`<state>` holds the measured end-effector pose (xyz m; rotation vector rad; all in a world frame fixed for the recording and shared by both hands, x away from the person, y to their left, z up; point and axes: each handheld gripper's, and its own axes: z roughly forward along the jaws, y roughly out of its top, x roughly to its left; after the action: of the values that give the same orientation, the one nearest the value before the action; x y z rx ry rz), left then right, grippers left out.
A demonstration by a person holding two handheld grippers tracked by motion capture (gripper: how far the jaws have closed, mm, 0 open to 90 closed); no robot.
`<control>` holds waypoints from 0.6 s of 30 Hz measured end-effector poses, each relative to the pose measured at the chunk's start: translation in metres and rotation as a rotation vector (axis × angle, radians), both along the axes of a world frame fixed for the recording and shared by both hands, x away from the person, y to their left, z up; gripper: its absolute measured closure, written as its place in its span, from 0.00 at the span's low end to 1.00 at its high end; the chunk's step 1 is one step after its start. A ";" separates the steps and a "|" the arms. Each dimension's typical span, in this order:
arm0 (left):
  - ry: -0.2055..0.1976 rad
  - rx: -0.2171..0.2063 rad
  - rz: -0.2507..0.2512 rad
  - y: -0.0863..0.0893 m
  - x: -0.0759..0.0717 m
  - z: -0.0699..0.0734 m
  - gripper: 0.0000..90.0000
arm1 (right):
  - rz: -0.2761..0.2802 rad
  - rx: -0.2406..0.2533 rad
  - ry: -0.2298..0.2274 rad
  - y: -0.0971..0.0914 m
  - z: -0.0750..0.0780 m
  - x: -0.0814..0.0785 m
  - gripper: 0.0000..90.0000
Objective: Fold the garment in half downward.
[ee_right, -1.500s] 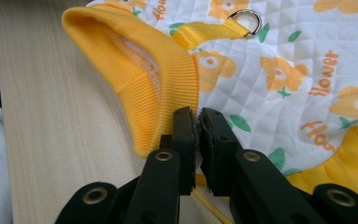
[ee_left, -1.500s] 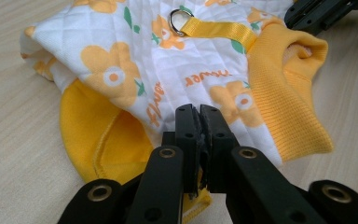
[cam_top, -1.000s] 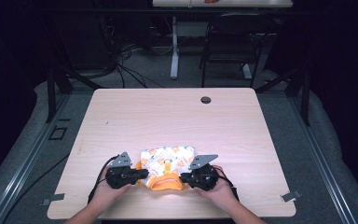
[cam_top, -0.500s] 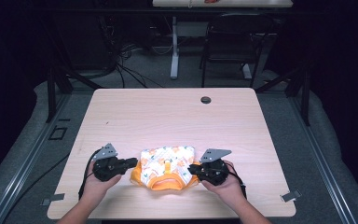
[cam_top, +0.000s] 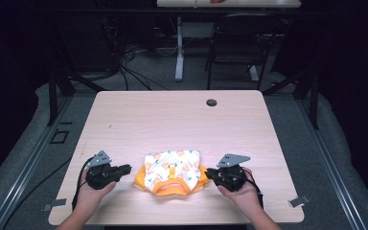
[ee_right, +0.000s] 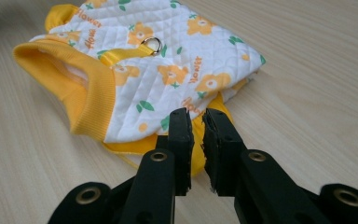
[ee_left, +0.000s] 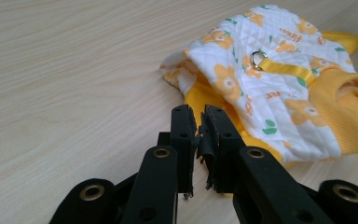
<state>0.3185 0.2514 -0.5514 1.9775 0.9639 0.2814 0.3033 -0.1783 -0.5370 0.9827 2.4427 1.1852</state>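
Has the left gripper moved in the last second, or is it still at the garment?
Yes. The left gripper has pulled left, away from the folded white-and-orange floral quilted garment, toward the left edge of the light wooden table.

A small quilted pet garment [cam_top: 172, 171], white with orange flowers, yellow ribbed trim and a yellow strap with a metal ring [ee_left: 259, 59], lay folded flat near the bench's [cam_top: 172, 120] front edge, apparently a vest.

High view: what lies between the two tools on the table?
The folded garment, white with orange flowers and yellow trim, lies between the left tool and right tool, clear of both, in the high view.
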 end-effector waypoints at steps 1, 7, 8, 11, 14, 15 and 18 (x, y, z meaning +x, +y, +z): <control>0.000 -0.006 0.010 0.002 0.000 -0.001 0.91 | -0.002 -0.003 0.005 -0.001 -0.001 0.000 0.89; 0.003 -0.016 0.052 0.012 0.002 -0.007 0.91 | -0.018 -0.015 0.004 -0.003 -0.010 -0.001 0.88; 0.006 -0.017 0.058 0.013 0.002 -0.008 0.90 | -0.021 -0.013 0.003 -0.003 -0.011 0.000 0.88; 0.001 -0.002 0.075 0.017 0.003 -0.009 0.89 | -0.034 -0.012 0.003 -0.005 -0.014 0.001 0.86; 0.003 0.002 0.086 0.018 0.004 -0.012 0.86 | -0.052 -0.030 -0.019 -0.006 -0.016 0.001 0.80; 0.005 0.006 0.089 0.019 0.004 -0.013 0.84 | -0.058 -0.042 -0.030 -0.007 -0.017 0.001 0.78; -0.005 0.019 0.104 0.018 0.005 -0.016 0.76 | -0.073 -0.049 -0.037 -0.009 -0.020 0.003 0.74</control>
<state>0.3232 0.2697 -0.5678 1.9465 1.0664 0.3545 0.3060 -0.1871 -0.5574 1.0173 2.3747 1.1051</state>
